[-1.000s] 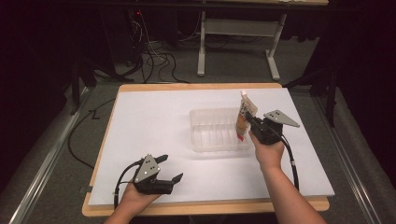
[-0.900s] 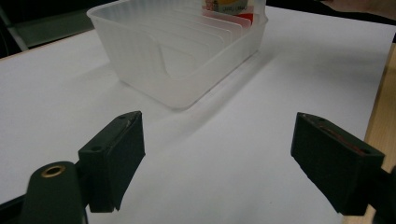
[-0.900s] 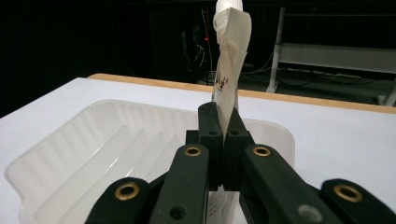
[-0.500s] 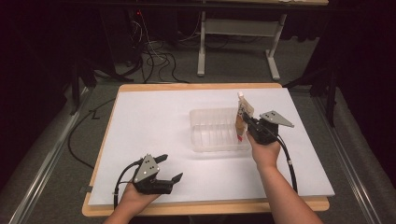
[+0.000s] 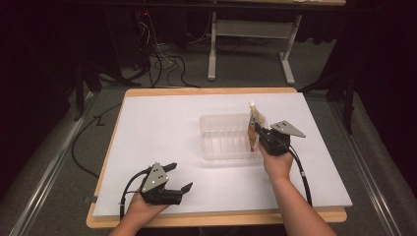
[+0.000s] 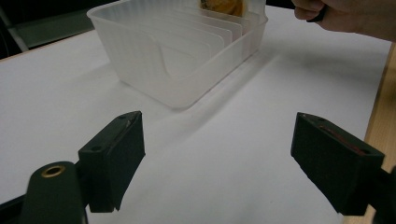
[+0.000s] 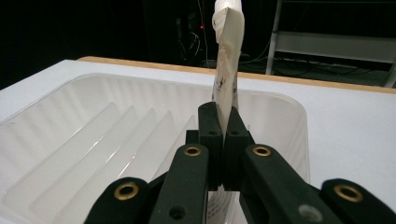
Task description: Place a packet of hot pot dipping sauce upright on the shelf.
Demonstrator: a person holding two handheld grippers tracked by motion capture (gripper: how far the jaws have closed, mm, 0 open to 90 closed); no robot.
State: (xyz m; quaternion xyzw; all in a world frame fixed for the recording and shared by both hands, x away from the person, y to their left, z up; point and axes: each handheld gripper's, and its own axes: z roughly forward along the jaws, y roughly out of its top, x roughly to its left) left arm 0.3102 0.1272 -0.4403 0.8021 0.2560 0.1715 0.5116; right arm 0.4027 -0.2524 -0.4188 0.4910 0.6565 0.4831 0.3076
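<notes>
The pouch (image 7: 227, 70) stands upright, pinched low between the right claw's (image 7: 220, 122) clenched jaws, its base just inside the bin's (image 5: 221, 147) right end, below the claw. Judging by this, it is being slotted between the ribs (image 7: 116, 140): keep it vertical, lower straight, release only once seated. The left claw (image 5: 174, 178) rests released, well apart from the bin, holding nothing.
</notes>
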